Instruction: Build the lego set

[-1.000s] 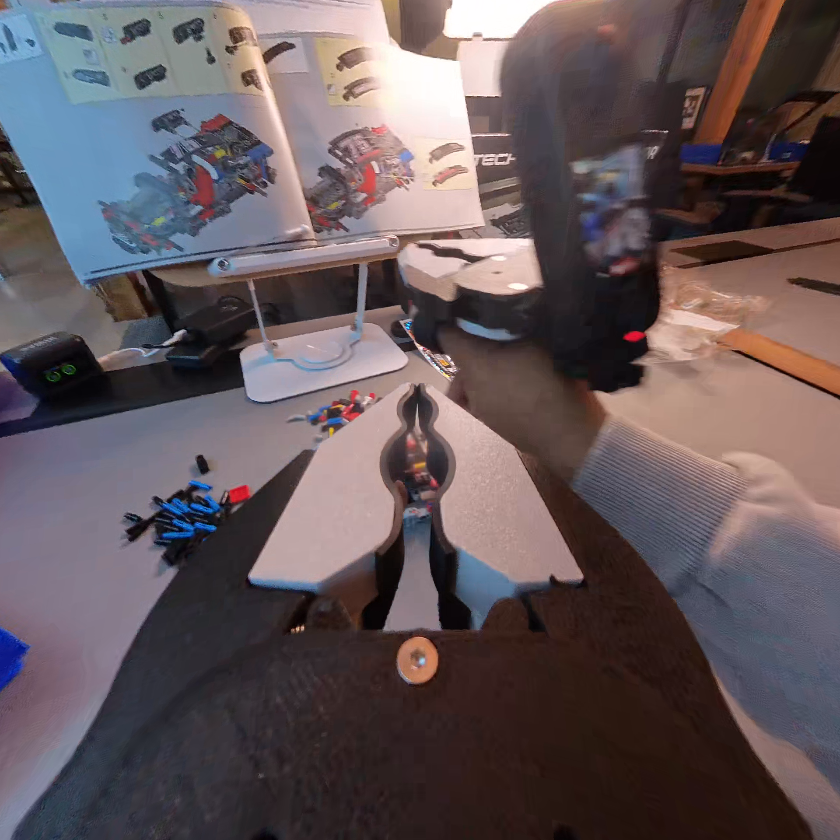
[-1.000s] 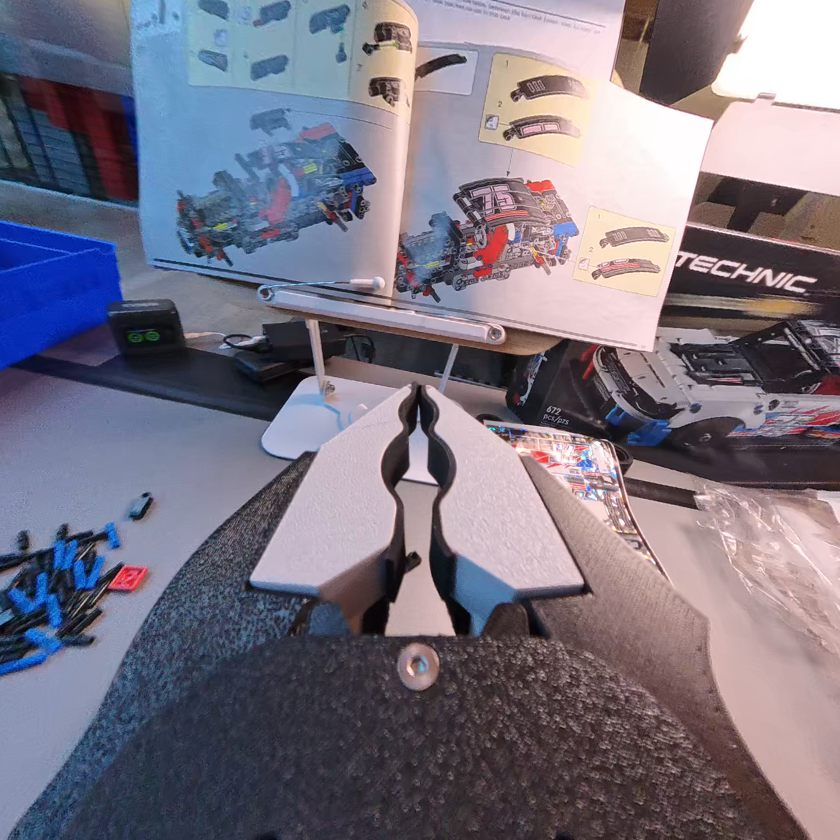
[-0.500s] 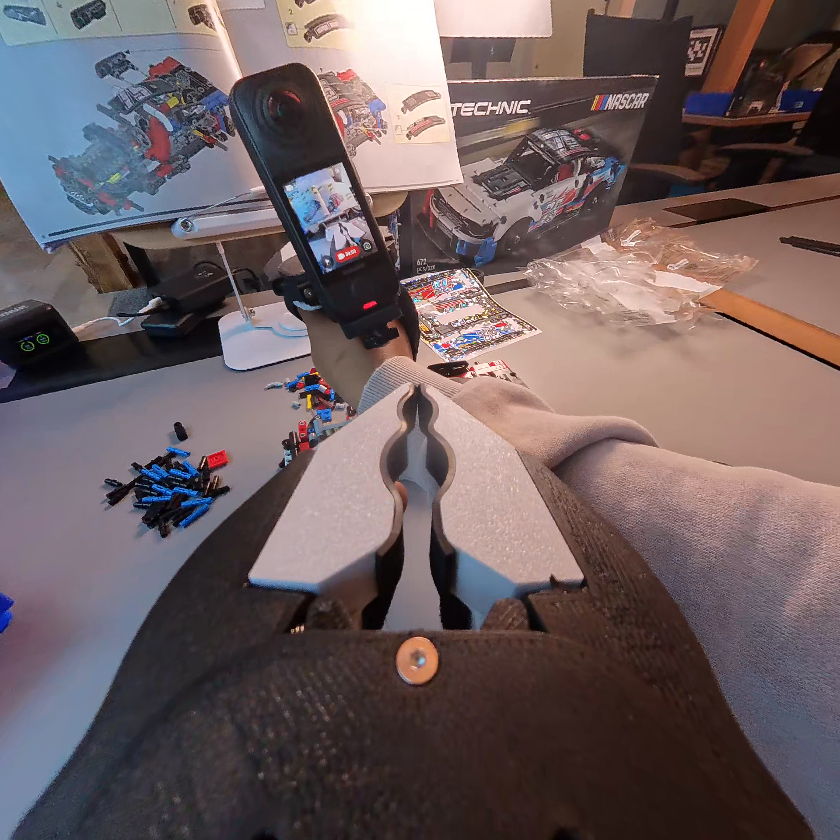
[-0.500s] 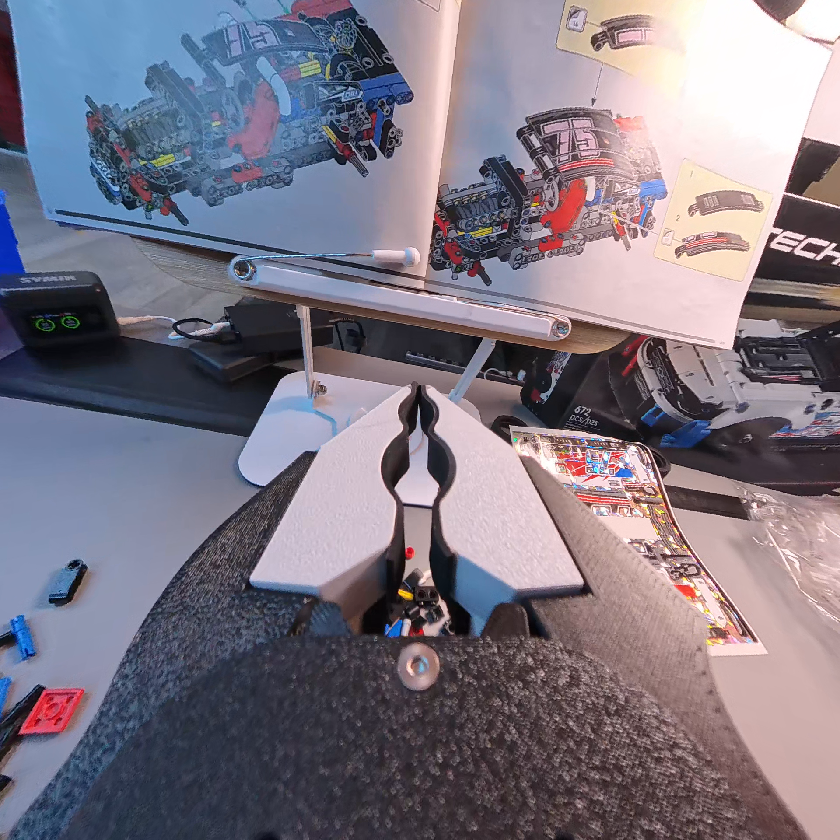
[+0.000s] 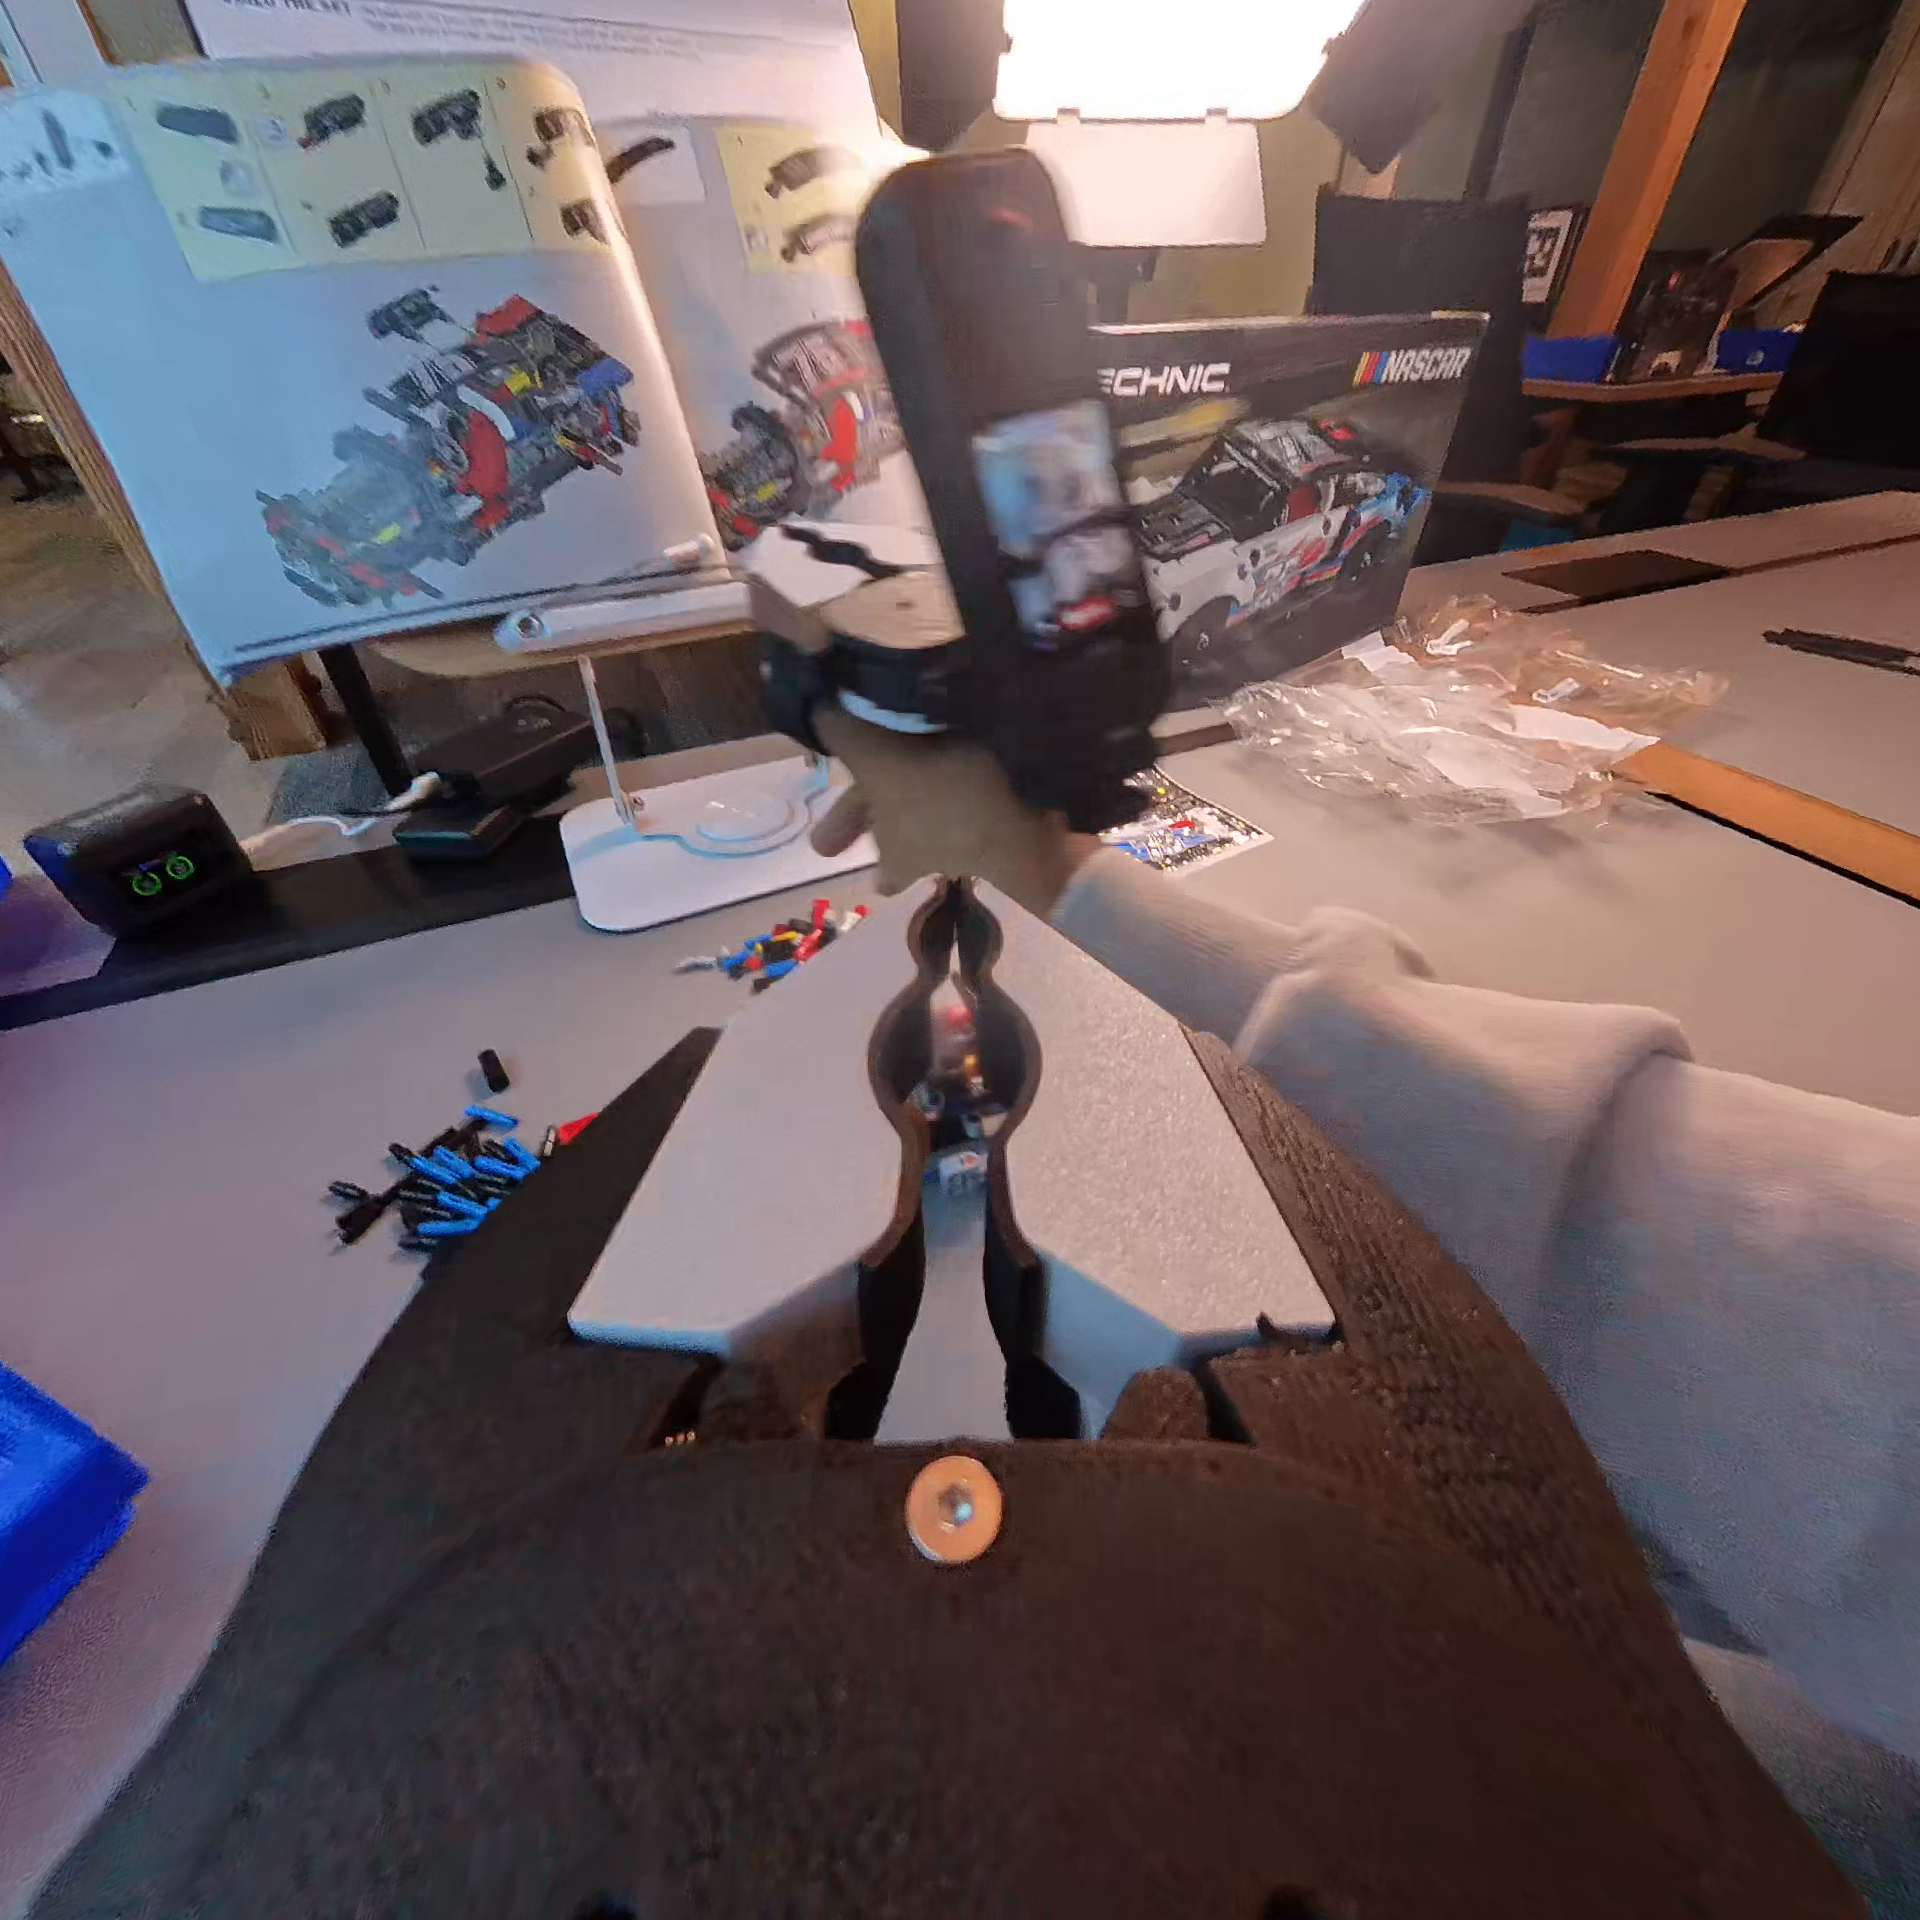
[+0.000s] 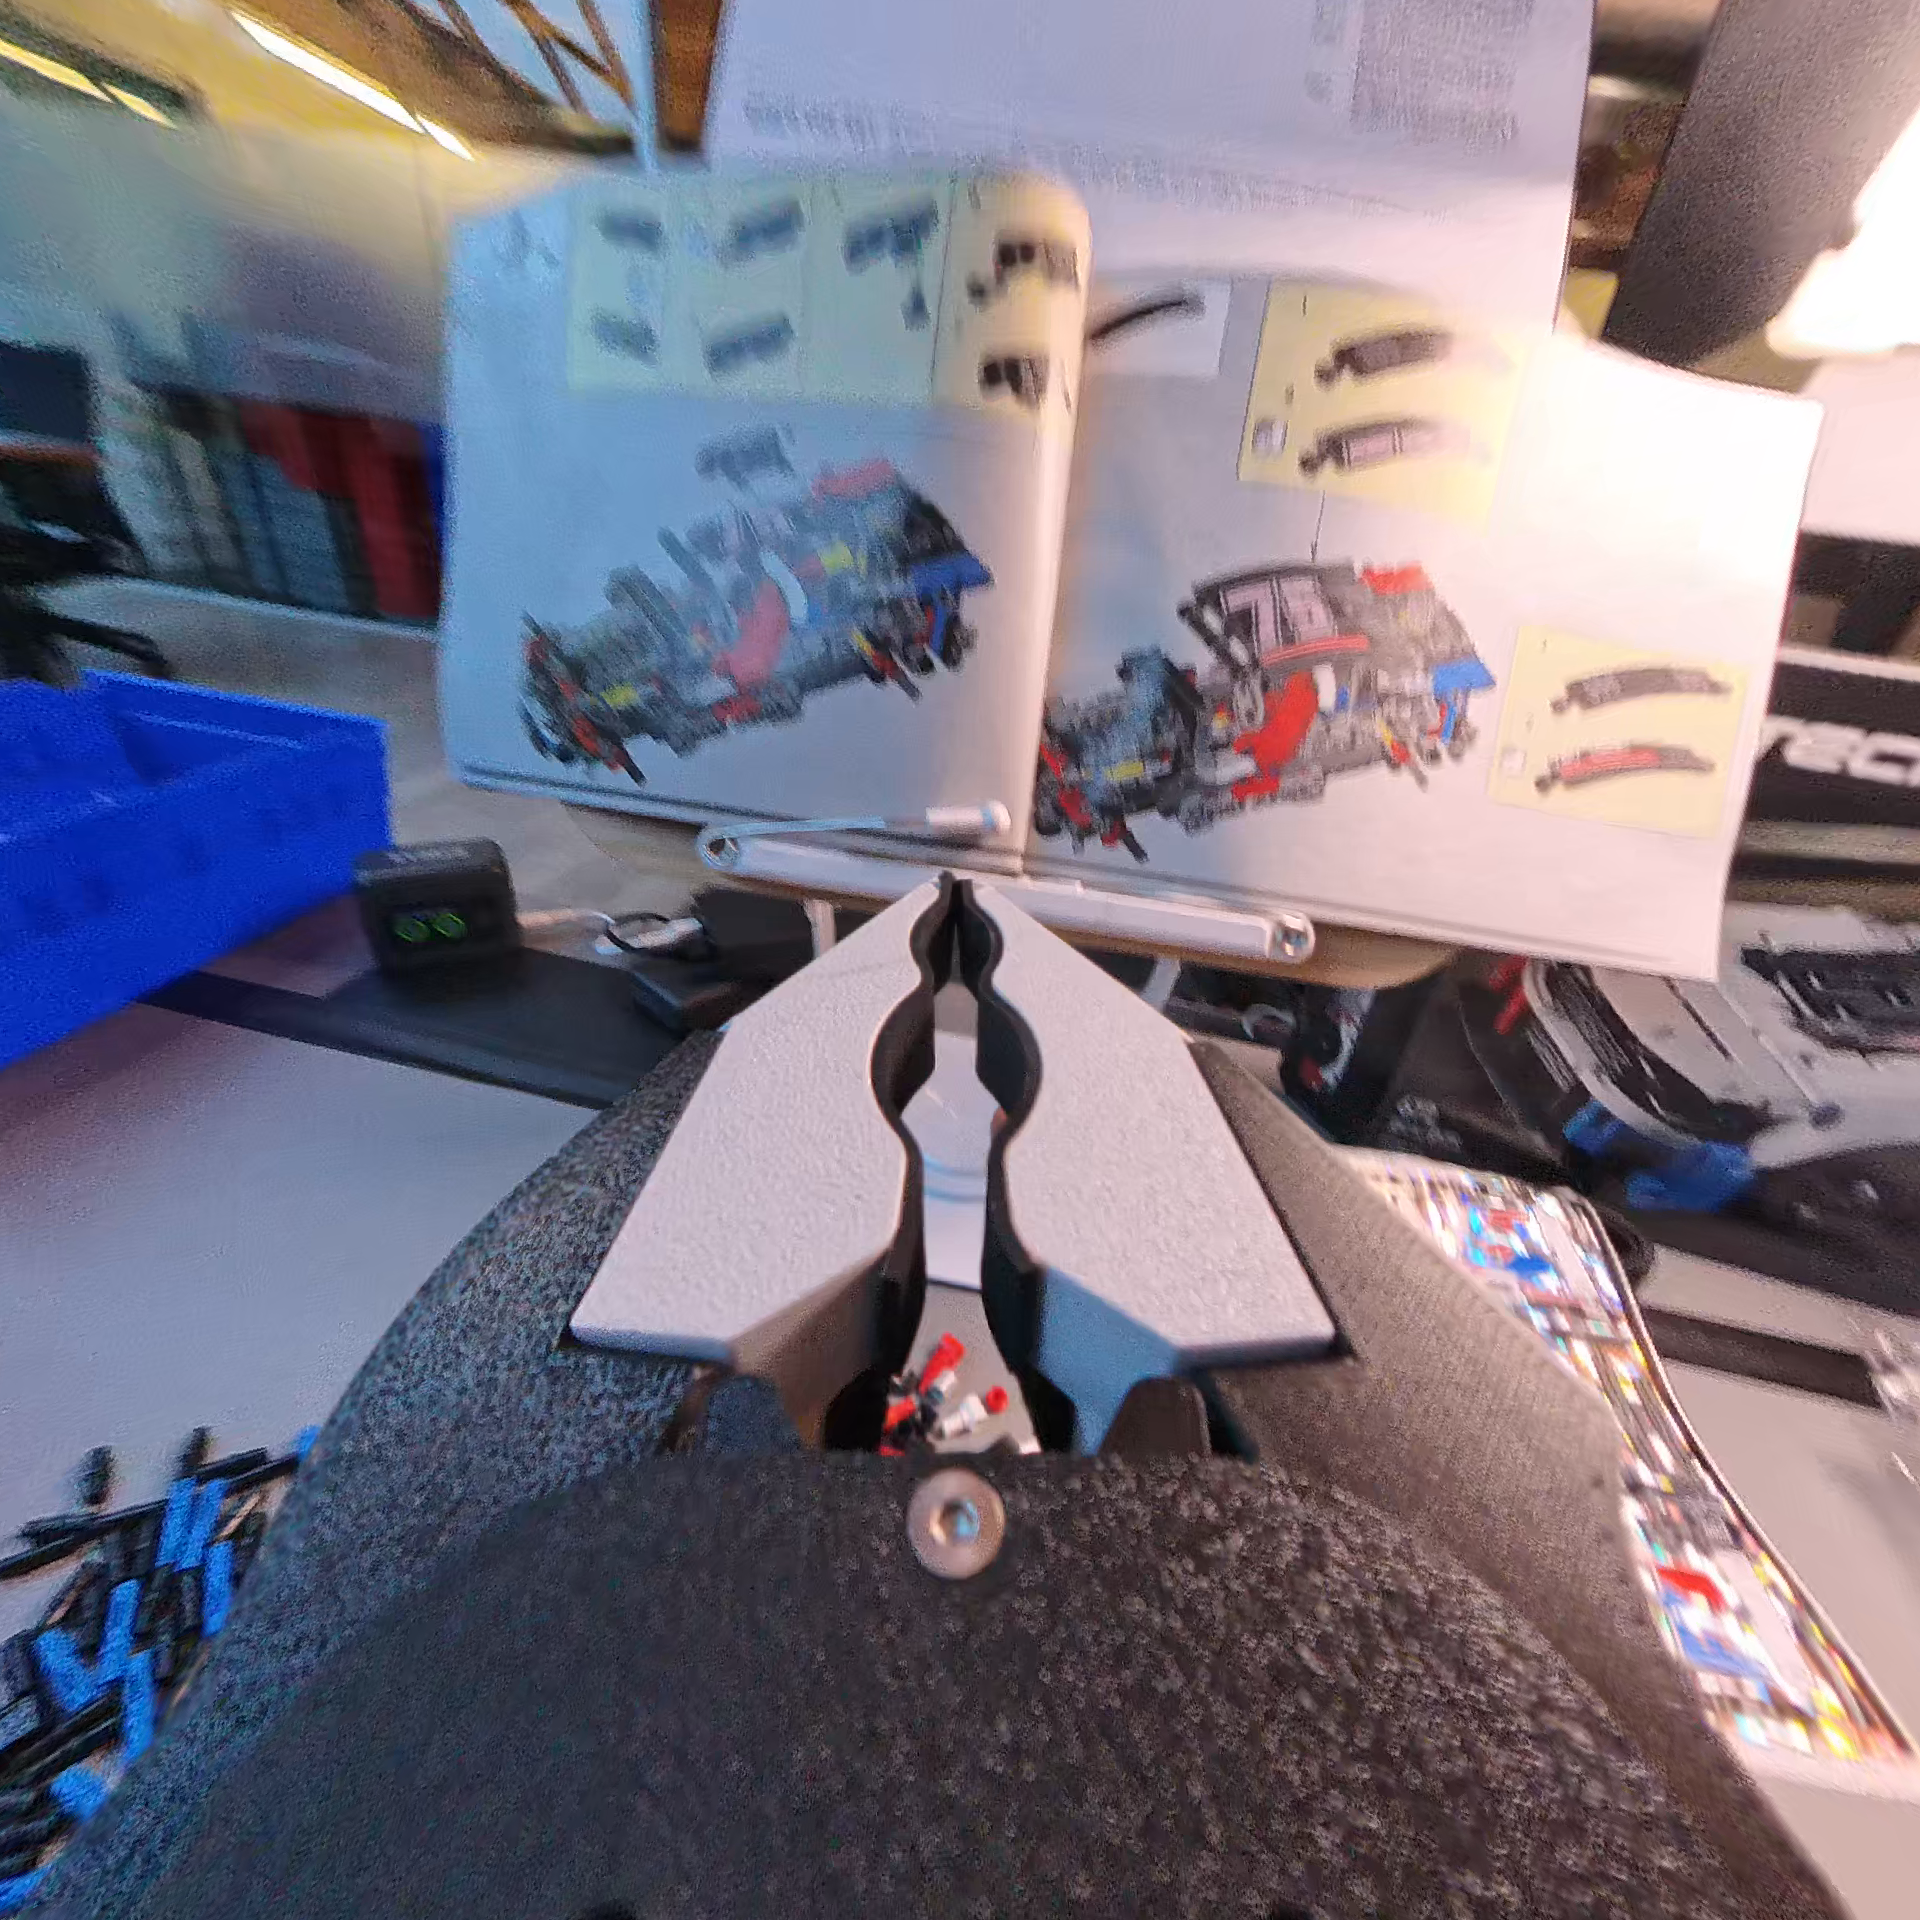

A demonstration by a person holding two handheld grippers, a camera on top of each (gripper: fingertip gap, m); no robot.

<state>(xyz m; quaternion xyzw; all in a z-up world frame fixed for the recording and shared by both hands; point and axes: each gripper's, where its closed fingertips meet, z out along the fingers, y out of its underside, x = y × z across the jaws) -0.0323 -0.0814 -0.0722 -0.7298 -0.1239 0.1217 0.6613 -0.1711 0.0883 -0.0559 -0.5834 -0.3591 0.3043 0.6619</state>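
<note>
My left gripper (image 5: pixel 954 894) is shut and empty, held above the grey table (image 5: pixel 208 1164). A small heap of mixed coloured lego pieces (image 5: pixel 779 943) lies just beyond its tip. A pile of blue and black pins (image 5: pixel 442 1184) lies to its left. My right gripper (image 6: pixel 951 888) is shut and empty, pointing at the open instruction booklet (image 6: pixel 790 582) on its white stand. The right gripper with its mounted camera (image 5: pixel 997 468) and the hand holding it show blurred ahead in the left wrist view. Small red and white pieces (image 6: pixel 940 1387) show under the right gripper's fingers. The pins (image 6: pixel 125 1600) lie at lower left.
The booklet (image 5: pixel 416 395) stands on a white stand (image 5: pixel 717 831) at the back. The lego set box (image 5: pixel 1299 499) stands at back right, a sticker sheet (image 6: pixel 1621 1455) and clear plastic bags (image 5: pixel 1455 717) before it. A blue bin (image 6: pixel 156 831) is left. A black device (image 5: pixel 140 862) sits at back left.
The right gripper has swung up and back, from low near the booklet stand to a higher, blurred view. In the left wrist view it moved from left of centre to straight ahead.
</note>
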